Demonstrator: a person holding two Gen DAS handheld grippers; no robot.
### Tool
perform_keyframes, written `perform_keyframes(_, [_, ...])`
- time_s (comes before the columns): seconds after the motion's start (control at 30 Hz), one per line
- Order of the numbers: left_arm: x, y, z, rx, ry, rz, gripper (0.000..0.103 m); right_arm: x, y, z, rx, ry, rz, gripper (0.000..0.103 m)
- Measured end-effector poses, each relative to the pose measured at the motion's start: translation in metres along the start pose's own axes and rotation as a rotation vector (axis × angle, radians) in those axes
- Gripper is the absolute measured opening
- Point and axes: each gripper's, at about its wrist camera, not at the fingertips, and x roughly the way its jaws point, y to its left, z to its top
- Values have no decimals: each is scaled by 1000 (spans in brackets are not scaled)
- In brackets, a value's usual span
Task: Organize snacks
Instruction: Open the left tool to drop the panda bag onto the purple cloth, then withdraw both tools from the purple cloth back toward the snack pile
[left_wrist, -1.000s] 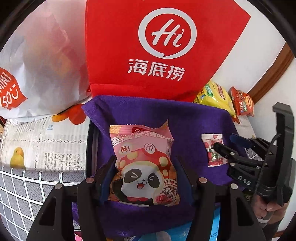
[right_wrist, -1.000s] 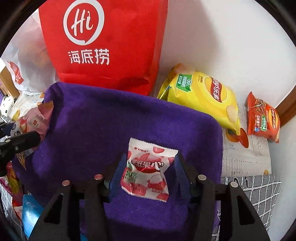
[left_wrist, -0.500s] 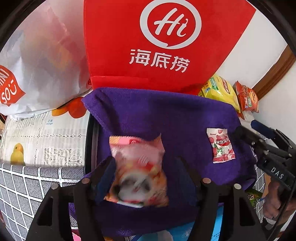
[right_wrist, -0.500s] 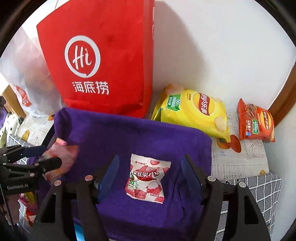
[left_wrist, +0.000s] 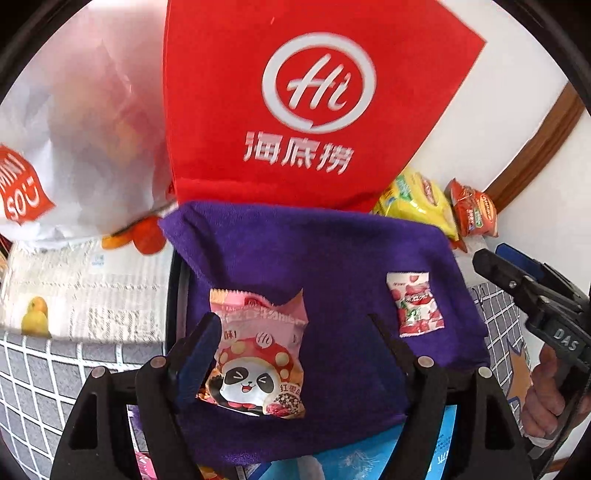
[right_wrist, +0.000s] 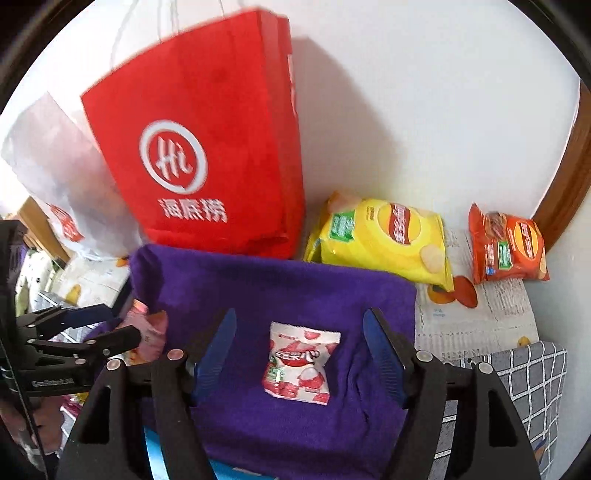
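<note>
Red paper bag (right_wrist: 207, 162) upright at wall; white plastic bag (left_wrist: 74, 140) beside; purple towel (right_wrist: 280, 295) in front.

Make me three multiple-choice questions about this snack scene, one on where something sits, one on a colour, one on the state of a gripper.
1. Where does the small white-and-red candy packet lie?
A. on the purple cloth
B. inside the red paper bag
C. on the yellow chip bag

2. What colour is the small chip bag nearest the wooden trim?
A. blue
B. orange-red
C. green

3. How does the right hand-held gripper stand?
A. clamped on the candy packet
B. holding the chip bag
C. open, clear of the candy packet

Key: 1 A, the packet lies flat on the cloth. 2 B, its wrapper is orange-red. 3 C, a gap shows on each side of the packet; its jaws have just been opening.
</note>
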Motion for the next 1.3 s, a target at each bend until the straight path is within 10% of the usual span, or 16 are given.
perform_keyframes(0.6, [-75,-22,-2,49,-189,-131,77,-70,-8,-28,57,-179,-42,86])
perform_keyframes(1.3, [-154,-59,-34,131,-275,-184,77,-118,-47,-156,194,10,-105,84])
